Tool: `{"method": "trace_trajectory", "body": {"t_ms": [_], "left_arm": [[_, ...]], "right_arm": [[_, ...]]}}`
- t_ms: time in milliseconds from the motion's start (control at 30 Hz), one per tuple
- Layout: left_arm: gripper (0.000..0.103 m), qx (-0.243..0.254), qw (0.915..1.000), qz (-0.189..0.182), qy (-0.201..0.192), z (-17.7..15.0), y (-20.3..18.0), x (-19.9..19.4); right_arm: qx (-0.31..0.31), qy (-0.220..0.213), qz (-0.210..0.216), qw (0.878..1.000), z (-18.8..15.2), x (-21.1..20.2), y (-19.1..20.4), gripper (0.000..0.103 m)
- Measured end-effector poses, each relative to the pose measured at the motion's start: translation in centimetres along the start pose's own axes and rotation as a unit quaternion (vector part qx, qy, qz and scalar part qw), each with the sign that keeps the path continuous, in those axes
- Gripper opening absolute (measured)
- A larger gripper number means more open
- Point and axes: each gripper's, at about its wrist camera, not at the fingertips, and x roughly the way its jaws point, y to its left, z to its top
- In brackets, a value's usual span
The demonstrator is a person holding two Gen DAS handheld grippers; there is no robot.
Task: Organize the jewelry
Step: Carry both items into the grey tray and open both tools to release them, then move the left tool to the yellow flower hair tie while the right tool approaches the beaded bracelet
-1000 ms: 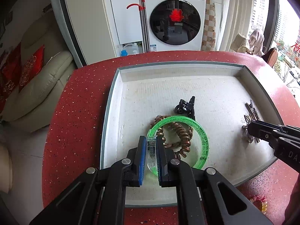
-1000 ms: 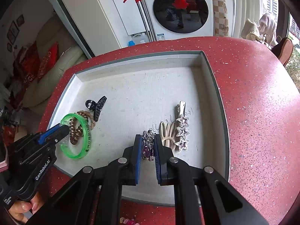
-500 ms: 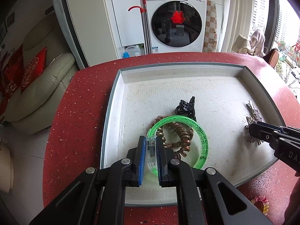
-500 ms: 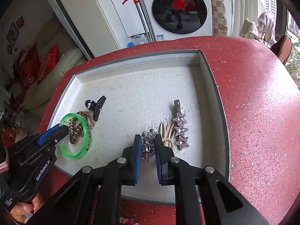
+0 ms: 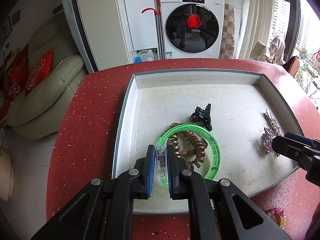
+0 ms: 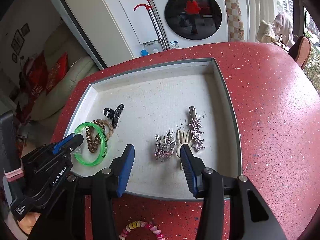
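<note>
- Leftward in the right wrist view, the left gripper (image 6: 77, 140) clamps the green bangle's (image 6: 104, 146) rim inside the white tray (image 6: 152, 68).
- Centrally, the right gripper (image 6: 157, 153) is opening, pads clear of the rhinestone clip (image 6: 164, 150) between them.

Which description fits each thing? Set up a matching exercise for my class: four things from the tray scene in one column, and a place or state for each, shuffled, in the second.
Things
1. green bangle
2. black claw clip
3. pastel spiral hair tie
4. sparkly crown clip

Descriptions
A. lies on the red table, outside the tray
B. lies free between the opening jaws of the right gripper
C. clamped at its clear section by the left gripper
D. lies just beyond the bangle, in no gripper

Pairs: 1-C, 2-D, 3-A, 4-B
</note>
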Motion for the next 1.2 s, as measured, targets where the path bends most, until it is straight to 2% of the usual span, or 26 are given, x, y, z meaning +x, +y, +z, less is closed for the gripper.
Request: {"method": "trace_trajectory", "body": {"t_ms": [533, 567, 633, 667, 733, 967, 1167, 1200], "left_arm": [[0.031, 0.019, 0.9998, 0.001, -0.005, 0.5, -0.4, -0.1], [0.035, 0.019, 0.9998, 0.001, -0.007, 0.5, -0.4, -0.2], [0.099, 0.011, 0.9997, 0.006, -0.019, 0.6, -0.1, -0.7], [0.103, 0.004, 0.9992, 0.01, -0.037, 0.5, 0.1, -1.3], [0.103, 0.004, 0.9984, 0.01, -0.055, 0.7, 0.3, -2.2], [0.103, 0.005, 0.9989, -0.001, -0.046, 0.6, 0.4, -2.9], [0.103, -0.01, 0.9988, 0.003, -0.048, -0.9, 1.4, -4.2], [0.103, -0.012, 0.9989, 0.002, -0.045, -1.1, 1.5, -4.3]], "right_arm": [[0.002, -0.005, -0.012, 1.0, -0.5, -1.2, -0.7, 0.051], [0.004, -0.005, -0.01, 1.0, -0.6, -1.3, -0.7, 0.052], [0.004, -0.005, -0.01, 1.0, -0.6, -1.3, -0.7, 0.052], [0.003, -0.005, -0.01, 1.0, -0.6, -1.3, -0.7, 0.052], [0.002, -0.004, -0.011, 1.0, -0.7, -1.2, -0.6, 0.052], [-0.004, -0.006, -0.008, 1.0, -1.0, -1.7, -0.3, 0.052], [-0.013, -0.023, -0.004, 1.0, -1.5, -2.7, 0.2, 0.077], [-0.014, -0.026, -0.003, 1.0, -1.6, -3.0, 0.3, 0.079]]}}
